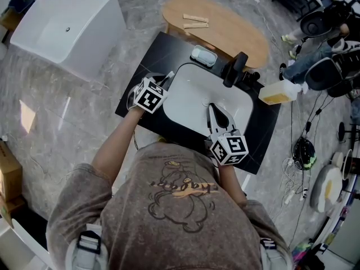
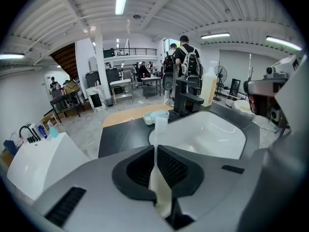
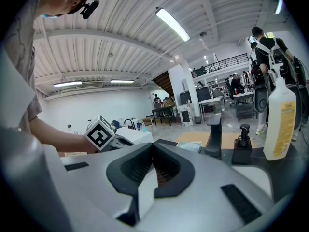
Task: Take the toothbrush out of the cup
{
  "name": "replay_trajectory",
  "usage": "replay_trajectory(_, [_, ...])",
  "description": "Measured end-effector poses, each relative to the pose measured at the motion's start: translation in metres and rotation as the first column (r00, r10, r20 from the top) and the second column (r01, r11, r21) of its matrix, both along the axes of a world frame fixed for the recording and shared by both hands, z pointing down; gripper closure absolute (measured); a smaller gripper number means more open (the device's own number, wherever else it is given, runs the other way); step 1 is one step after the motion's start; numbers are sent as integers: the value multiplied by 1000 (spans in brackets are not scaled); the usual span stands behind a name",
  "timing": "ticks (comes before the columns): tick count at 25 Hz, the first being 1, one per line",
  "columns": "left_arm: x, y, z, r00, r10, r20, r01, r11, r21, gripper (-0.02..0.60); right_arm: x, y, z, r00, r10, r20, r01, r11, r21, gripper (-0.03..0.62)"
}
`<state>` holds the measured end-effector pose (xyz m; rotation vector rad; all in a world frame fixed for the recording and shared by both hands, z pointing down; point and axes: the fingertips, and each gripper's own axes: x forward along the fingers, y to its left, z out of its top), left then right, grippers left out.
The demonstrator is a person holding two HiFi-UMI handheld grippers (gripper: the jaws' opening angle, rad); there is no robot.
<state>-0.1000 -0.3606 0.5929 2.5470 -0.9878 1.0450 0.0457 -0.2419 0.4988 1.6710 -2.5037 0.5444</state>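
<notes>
One toothbrush (image 2: 161, 190) pinched in left gripper (image 2: 155, 151) fingers (image 2: 175, 166) at sink (image 2: 222, 129) rim; right gripper's (image 3: 153, 146) together.

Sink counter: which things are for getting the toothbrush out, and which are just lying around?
For the job:
- toothbrush
- left gripper, shut on the toothbrush

Just lying about:
- soap dish
- yellowish bottle
- black tap

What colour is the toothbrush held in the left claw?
The toothbrush is white, creamier at the handle; it shows clearest in the left gripper view.
</notes>
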Motion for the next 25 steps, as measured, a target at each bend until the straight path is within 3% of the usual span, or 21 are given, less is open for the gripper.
replay_trajectory(13, [-6, -7, -28, 999, -21, -50, 25, 997, 70, 551, -4, -2, -1, 1000, -9, 1, 9, 1000, 3, 591])
replay_trajectory(25, [-7, -8, -86, 980, -42, -193, 72, 986, 149, 551, -7, 1, -3, 1000, -11, 6, 11, 1000, 10, 591])
